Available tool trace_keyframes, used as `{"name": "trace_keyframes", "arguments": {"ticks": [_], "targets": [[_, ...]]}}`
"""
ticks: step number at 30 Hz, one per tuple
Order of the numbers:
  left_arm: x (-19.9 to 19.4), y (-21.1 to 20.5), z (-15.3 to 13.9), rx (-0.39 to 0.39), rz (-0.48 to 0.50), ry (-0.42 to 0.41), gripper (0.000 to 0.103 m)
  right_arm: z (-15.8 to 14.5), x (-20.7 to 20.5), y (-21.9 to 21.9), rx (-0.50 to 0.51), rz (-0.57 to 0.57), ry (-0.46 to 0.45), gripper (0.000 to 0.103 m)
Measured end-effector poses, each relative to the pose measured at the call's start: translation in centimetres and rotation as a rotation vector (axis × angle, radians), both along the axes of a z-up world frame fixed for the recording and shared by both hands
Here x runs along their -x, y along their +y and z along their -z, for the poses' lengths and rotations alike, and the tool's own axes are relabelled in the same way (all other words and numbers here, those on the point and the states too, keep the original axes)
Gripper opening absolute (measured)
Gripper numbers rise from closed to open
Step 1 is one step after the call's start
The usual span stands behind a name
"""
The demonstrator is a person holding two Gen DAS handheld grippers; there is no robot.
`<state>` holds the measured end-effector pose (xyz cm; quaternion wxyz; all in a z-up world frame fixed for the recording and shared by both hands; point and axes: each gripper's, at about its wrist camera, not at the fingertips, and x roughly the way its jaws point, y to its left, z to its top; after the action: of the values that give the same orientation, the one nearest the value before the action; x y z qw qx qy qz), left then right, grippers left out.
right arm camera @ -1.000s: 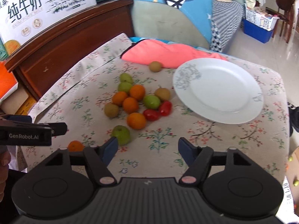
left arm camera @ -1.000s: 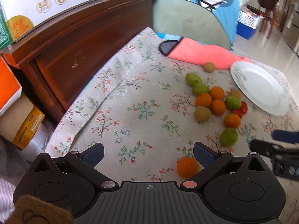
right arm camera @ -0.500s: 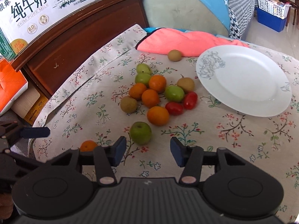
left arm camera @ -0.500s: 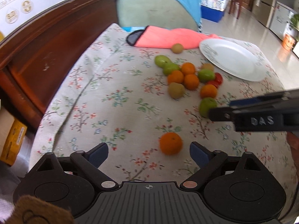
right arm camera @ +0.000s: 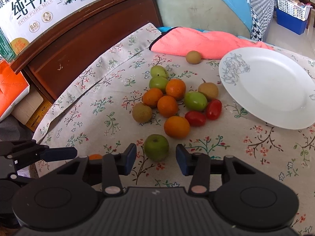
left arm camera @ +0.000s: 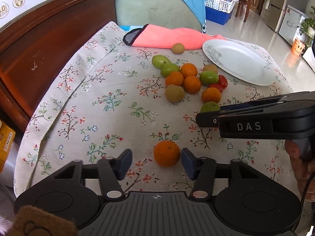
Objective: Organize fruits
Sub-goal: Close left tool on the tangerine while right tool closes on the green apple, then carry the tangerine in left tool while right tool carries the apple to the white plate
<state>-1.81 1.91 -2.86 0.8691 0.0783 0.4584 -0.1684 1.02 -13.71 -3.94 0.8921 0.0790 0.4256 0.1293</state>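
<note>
A lone orange (left arm camera: 167, 153) lies on the floral cloth between the open fingers of my left gripper (left arm camera: 156, 162), close to the right finger. My right gripper (right arm camera: 156, 158) is open around a green apple (right arm camera: 156, 147), not closed on it. Beyond lies a cluster of oranges (right arm camera: 167, 106), green fruits (right arm camera: 195, 100), brownish fruits (right arm camera: 141, 112) and two red tomatoes (right arm camera: 213, 109). An empty white plate (right arm camera: 275, 86) sits at the right. In the left wrist view the right gripper (left arm camera: 208, 116) reaches in from the right, over the green apple (left arm camera: 209, 107).
A pink towel (right arm camera: 196, 42) lies at the back of the table with a single brownish fruit (right arm camera: 193, 57) beside it. A dark wooden headboard (right arm camera: 82, 31) with a milk carton box (right arm camera: 39, 5) stands at the left. The table edge drops off at the left.
Both grippers moved forward and down towards the table. The lone orange now sits between my left fingers and the green apple between my right fingers. Both jaws have narrowed a little.
</note>
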Motion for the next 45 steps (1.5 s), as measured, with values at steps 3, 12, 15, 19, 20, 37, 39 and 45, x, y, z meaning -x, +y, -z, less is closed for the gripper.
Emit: {"name": "trace_keyframes", "arguments": {"ticks": [3, 12, 15, 19, 20, 37, 39, 45], "targets": [[-0.2, -0.2, 0.3, 0.006, 0.004, 0.007, 0.041, 0.1, -0.1, 0.1, -0.002, -0.003, -0.007, 0.037], [-0.3, -0.3, 0.7, 0.030, 0.000, 0.002, 0.027, 0.2, 0.0, 0.2, 0.008, -0.002, -0.020, 0.029], [-0.5, 0.0, 0.4, 0.047, -0.029, -0.013, 0.027, 0.0, 0.1, 0.2, 0.005, 0.004, -0.023, 0.029], [-0.8, 0.2, 0.0, 0.060, -0.060, -0.027, 0.027, -0.4, 0.2, 0.0, -0.016, 0.008, -0.035, 0.029], [-0.8, 0.2, -0.1, 0.061, -0.066, -0.029, 0.027, -0.5, 0.3, 0.0, -0.017, 0.007, -0.039, 0.029], [-1.8, -1.3, -1.6, 0.085, -0.133, -0.057, 0.027, -2.3, 0.9, -1.2, -0.035, 0.037, -0.093, 0.029], [-1.9, -1.5, -1.6, 0.083, -0.137, -0.057, 0.027, -2.3, 0.9, -1.4, -0.035, 0.044, -0.095, 0.029], [-2.1, -2.2, -2.0, 0.089, -0.141, -0.063, 0.027, -2.6, 1.1, -1.8, -0.042, 0.056, -0.103, 0.029]]}}
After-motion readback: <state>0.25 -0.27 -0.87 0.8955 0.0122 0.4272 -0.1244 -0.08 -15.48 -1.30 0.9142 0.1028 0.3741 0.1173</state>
